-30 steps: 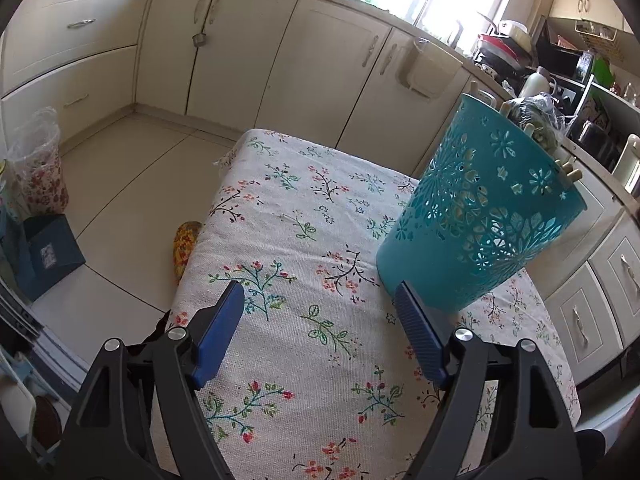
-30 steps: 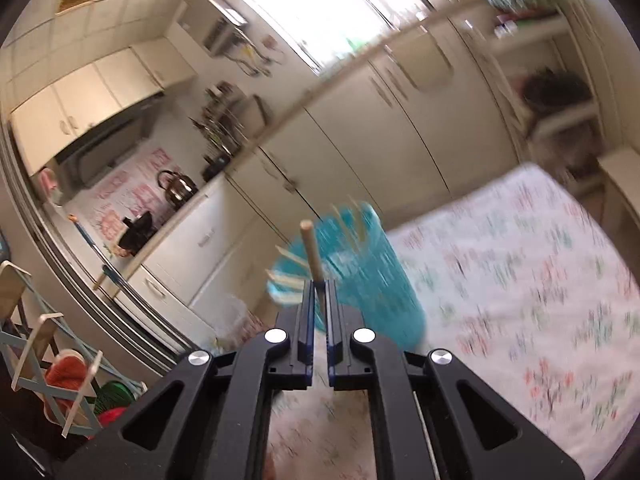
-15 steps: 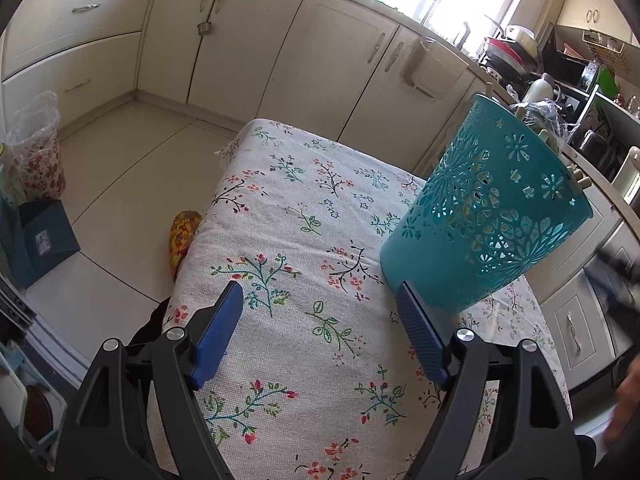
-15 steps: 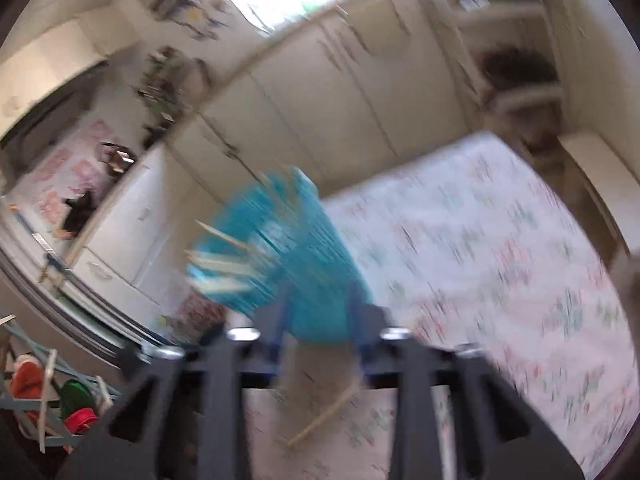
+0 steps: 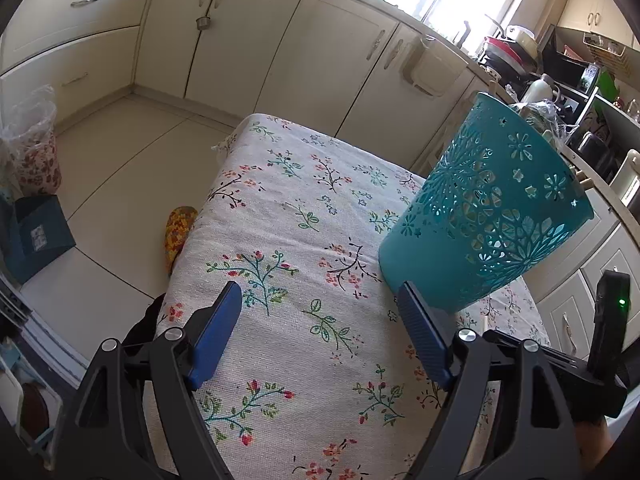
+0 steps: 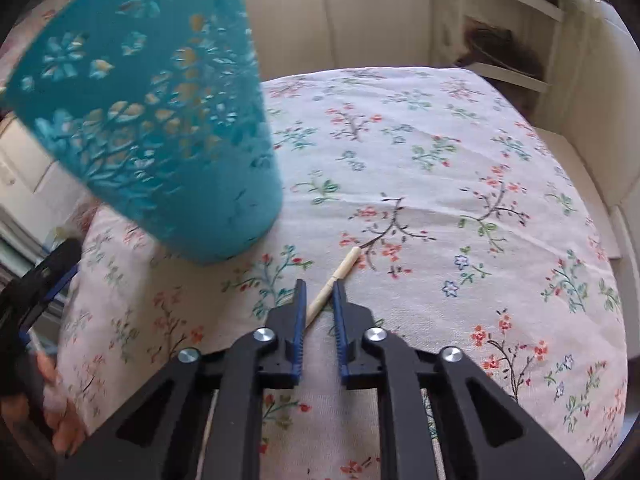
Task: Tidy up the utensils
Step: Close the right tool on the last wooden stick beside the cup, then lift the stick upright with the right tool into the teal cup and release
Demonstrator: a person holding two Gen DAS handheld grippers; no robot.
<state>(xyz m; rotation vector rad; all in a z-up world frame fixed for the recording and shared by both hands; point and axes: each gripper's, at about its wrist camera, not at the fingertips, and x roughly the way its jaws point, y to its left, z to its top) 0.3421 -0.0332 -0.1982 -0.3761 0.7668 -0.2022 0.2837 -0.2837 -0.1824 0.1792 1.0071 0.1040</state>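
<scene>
Counting what's out: one teal basket (image 5: 480, 220) standing on the floral-cloth surface (image 5: 288, 208) and one loose wooden stick (image 6: 344, 268) lying on the cloth just beside the basket's base. Two grippers. The left gripper (image 5: 320, 304) has its fingers spread wide with nothing in them, basket just past the right-hand finger. The right gripper (image 6: 319, 288) fingers are narrow and closing, stick slanting between them, not clearly pinched.

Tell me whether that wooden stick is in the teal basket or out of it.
Out. The wooden stick lies on the floral tablecloth beside the teal basket, between the right gripper's fingers.
</scene>
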